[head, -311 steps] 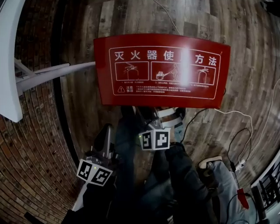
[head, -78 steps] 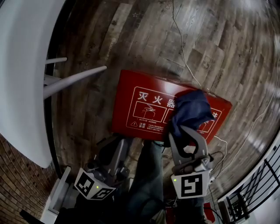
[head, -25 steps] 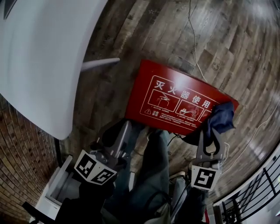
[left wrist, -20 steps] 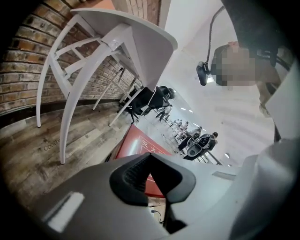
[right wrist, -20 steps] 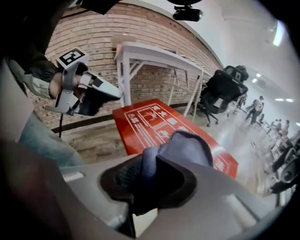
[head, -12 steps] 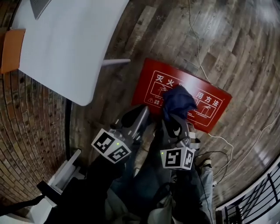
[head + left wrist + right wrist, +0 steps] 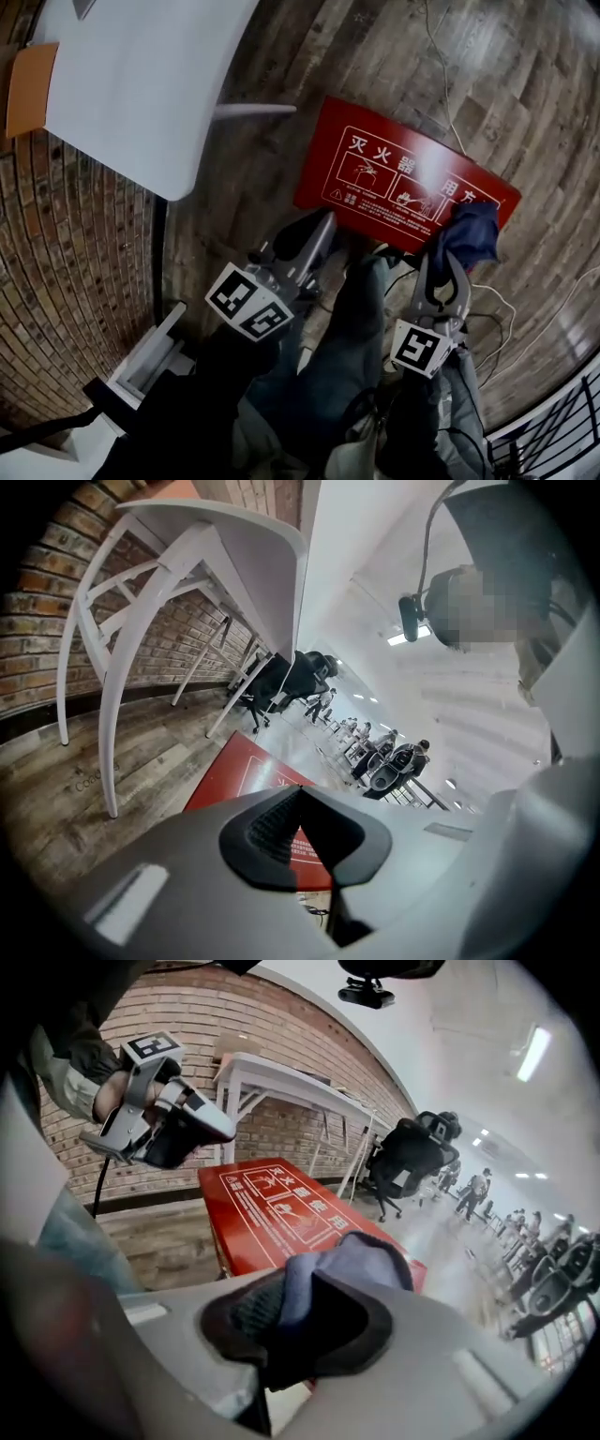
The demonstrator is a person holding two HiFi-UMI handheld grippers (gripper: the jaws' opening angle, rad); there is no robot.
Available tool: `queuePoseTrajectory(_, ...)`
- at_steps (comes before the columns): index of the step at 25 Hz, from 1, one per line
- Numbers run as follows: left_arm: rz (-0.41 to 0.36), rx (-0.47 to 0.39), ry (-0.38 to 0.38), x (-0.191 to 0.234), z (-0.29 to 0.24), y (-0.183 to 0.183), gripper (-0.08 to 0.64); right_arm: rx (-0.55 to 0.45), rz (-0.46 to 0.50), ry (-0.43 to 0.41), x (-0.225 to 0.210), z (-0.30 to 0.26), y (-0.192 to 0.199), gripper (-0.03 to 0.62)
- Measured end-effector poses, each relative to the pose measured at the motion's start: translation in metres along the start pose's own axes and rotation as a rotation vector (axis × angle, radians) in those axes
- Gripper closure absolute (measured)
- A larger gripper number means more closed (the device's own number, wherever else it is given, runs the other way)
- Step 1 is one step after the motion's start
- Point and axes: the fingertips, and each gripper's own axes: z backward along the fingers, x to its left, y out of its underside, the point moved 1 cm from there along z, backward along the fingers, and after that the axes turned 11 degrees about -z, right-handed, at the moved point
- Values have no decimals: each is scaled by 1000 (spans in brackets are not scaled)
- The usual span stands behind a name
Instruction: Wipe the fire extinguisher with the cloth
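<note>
Red fire extinguisher box (image 7: 403, 173) is lying flat on the wood floor (image 7: 281, 56), around 1 o'clock in the head view, with its instruction label facing up. The right claw (image 7: 445, 258) is pinching a dark blue cloth (image 7: 469, 230). In the right gripper view the fabric is bunched up right between the pads and sticks out past the tips. The cloth sits over the box's 3 o'clock end, at the corner. I honestly can't tell if it's pressing on the lid or just above it.

The left claw (image 7: 322, 225) is pressed together with nothing in it. Its own view shows the two tips meeting, with the red box just beyond them. In the head view it points toward 1 o'clock at the box's near edge, just beside it but not clearly touching.

A white table (image 7: 141, 84) fills the 10 to 11 o'clock area and a brick wall (image 7: 84, 253) runs down the 9 o'clock side. A white cable (image 7: 487, 300) trails on the floor near 4 o'clock.
</note>
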Motion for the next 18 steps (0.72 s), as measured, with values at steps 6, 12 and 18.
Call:
queuePoseTrajectory(6,-21,33,-44,-8,10,30,563,-114,44,-274,88,-11,-34,505)
queuePoseTrajectory(12,-52,30,-27,-39,13,46,563,-87,155,-280,86,5,9,506)
queuePoseTrajectory(18,-39,-14,-68,-62,34,61,563,77,61,-195,31,38,113,506)
